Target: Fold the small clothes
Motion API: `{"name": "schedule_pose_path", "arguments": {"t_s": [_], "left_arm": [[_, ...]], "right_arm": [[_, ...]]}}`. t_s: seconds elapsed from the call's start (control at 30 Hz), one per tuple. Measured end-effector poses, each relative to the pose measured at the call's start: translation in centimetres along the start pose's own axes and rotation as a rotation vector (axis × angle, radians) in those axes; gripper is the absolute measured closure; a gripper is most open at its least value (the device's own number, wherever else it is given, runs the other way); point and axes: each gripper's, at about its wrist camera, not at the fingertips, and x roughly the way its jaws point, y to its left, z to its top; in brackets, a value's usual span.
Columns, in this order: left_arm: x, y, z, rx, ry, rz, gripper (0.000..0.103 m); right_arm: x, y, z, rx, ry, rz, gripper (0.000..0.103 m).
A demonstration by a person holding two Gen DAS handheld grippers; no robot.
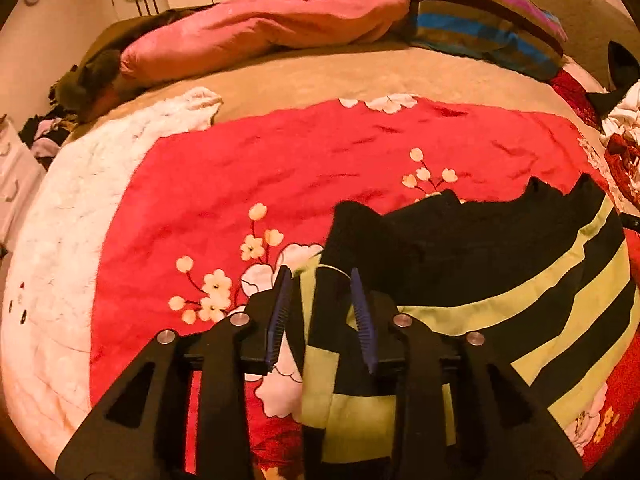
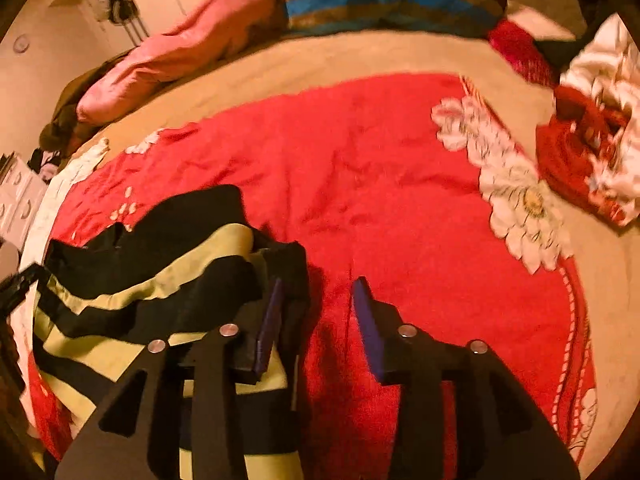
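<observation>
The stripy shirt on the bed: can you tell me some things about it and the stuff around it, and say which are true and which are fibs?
1. The black and yellow-green striped garment lies on a red floral blanket. True.
2. The left gripper has its jaws shut tight on the garment. False: the jaws stand open, either side of its edge.
3. The right gripper is open too. True.
4. The pink duvet covers the garment. False: it lies far off at the back of the bed.
5. A striped pillow sits beside the pink duvet. True.
</observation>
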Motion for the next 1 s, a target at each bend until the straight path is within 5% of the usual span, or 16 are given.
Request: {"name": "schedule_pose_path", "arguments": {"t_s": [0.3,0.57,0.7,0.9,1.0], "left_arm": [[-1.2,0.9,-0.2,-0.034,-0.007,-0.025,0.070],[-2.9,4.4,-3.6,-0.138,0.012,-0.106,0.045],[-4.2,6.2,-7.1,-0.233,0.016,-0.213,0.034],[-4.2,6.6,-11.8,-0.340,0.048,-0.366,0.030],[-3.7,5.8,-12.5,-0.338,0.055,-0.378,0.029]], "right_arm": [[-0.9,4.0,-1.4,-0.233,-0.034,-0.018,0.038],[-0.8,1.7,-4.2,-0.112,0.019,0.087,0.033],[-1.3,0.2,-6.1,-0.043,0.041,0.142,0.033],[-2.6,-1.6,-8.0,0.064,0.026,0.254,0.033],[-2.6,-1.7,-8.4,0.065,0.036,0.255,0.033]]}}
